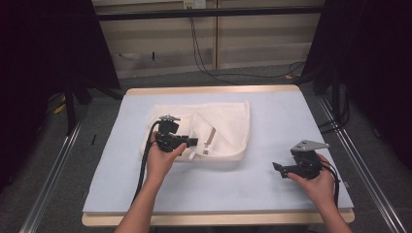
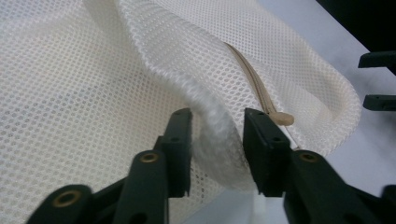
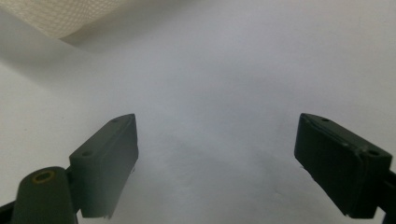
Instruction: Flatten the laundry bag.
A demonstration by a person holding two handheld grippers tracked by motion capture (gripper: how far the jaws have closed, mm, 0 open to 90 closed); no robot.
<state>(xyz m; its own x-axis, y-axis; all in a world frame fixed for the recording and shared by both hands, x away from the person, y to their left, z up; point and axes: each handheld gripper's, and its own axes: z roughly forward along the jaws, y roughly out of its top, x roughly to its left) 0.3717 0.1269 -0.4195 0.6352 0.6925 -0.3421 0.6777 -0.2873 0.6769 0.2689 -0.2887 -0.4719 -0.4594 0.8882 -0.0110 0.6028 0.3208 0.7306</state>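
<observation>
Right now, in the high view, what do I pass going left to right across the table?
Left gripper → cream mesh bag → bare table surface → right gripper.

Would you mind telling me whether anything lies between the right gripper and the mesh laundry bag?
Nothing visible does: only bare table mat separates the open right gripper from the mesh laundry bag, whose fold sits between the left gripper jaws.
</observation>
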